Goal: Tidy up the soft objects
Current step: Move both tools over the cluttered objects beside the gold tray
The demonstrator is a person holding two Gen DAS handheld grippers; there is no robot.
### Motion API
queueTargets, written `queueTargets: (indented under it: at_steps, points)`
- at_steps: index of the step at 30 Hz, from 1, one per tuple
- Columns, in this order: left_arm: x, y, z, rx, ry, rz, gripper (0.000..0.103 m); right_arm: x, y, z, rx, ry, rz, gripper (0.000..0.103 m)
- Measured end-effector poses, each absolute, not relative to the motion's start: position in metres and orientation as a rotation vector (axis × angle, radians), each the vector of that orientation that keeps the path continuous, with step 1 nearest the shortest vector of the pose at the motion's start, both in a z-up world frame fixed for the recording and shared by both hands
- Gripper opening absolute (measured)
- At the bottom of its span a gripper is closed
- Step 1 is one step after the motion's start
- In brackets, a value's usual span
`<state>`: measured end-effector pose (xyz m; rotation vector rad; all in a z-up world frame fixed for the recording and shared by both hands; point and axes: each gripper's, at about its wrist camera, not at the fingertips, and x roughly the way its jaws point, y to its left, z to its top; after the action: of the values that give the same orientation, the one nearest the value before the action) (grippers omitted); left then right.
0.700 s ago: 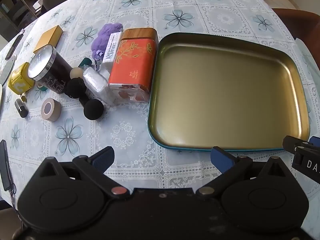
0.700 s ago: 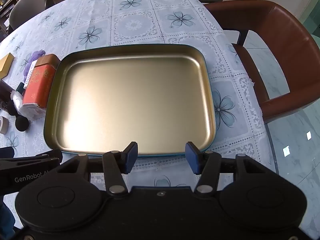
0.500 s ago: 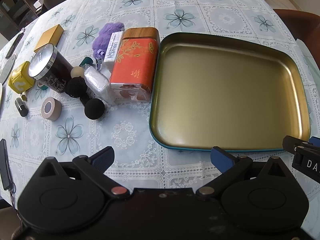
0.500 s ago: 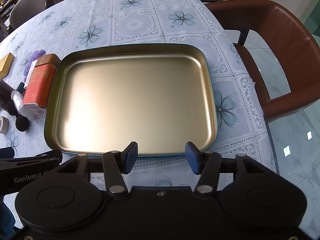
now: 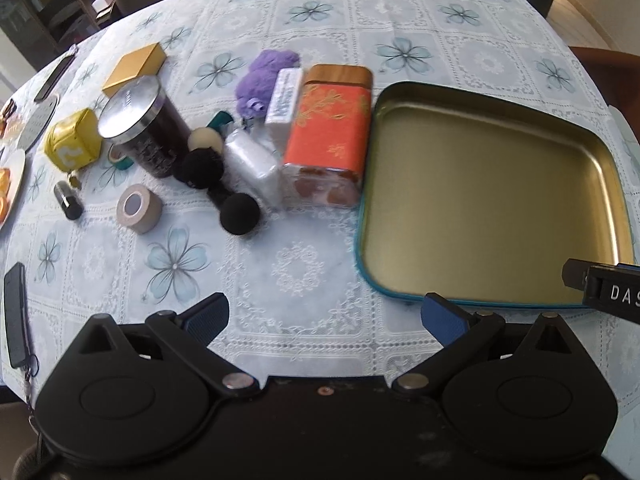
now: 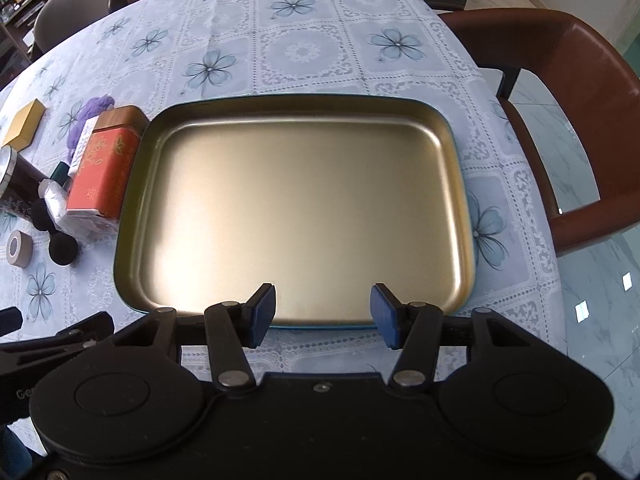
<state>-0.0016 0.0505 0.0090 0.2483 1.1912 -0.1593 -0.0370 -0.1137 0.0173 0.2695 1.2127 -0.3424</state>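
My left claw (image 5: 324, 316) stands wide open with nothing between its blue pads, hovering above the surface (image 5: 304, 268) short of the clutter. My right claw (image 6: 323, 314) is open to a narrower gap, also empty, at the near rim of the gold tray (image 6: 466, 208).

The soft objects lie in a cluster just left of the tray. The purple plush toy (image 5: 260, 76) sits at the far end of the cluster, beside a white box (image 5: 284, 96); its long axis runs roughly from the near-left to the far-right. Two black foam balls (image 5: 240, 214) and (image 5: 202, 168) and a cream one (image 5: 205, 139) lie nearer; being round, they show no axis. A clear wrapped packet (image 5: 252, 164) runs lengthwise alongside the orange tin (image 5: 328, 136), which touches the tray's left wall.

I judge the tray is the intended destination: it holds nothing, so no object has been sorted. The wide left opening suits a bulky, compressible item. Hard items, namely the dark jar (image 5: 140, 128), yellow cube (image 5: 74, 144) and tape roll (image 5: 140, 208), stand mixed in, so the approach must avoid them.
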Motion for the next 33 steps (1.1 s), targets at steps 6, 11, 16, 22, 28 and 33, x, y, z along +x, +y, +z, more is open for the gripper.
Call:
queueTargets:
  at_steps: [6, 11, 16, 22, 28, 33]
  points:
    - [0.008, 0.085, 0.013, 0.254, 1.222, -0.127, 0.103, -0.024, -0.092, 0.018, 0.253, 1.225, -0.348, 0.053]
    - [0.021, 0.114, 0.018, 0.193, 1.197, -0.165, 0.102, -0.017, -0.074, 0.024, 0.260, 1.213, -0.362, 0.053]
    - [0.031, 0.147, 0.021, 0.186, 1.131, -0.146, 0.103, -0.009, -0.043, 0.033, 0.255, 1.175, -0.356, 0.053]
    - [0.049, 0.188, 0.016, 0.174, 1.175, -0.158, 0.103, 0.006, 0.001, 0.036, 0.221, 1.163, -0.342, 0.053]
    - [0.068, 0.226, 0.001, 0.153, 1.286, -0.163, 0.103, 0.021, 0.042, 0.028, 0.207, 1.192, -0.331, 0.052]
    - [0.083, 0.259, -0.005, 0.142, 1.318, -0.181, 0.103, 0.034, 0.078, 0.021, 0.182, 1.196, -0.318, 0.052]
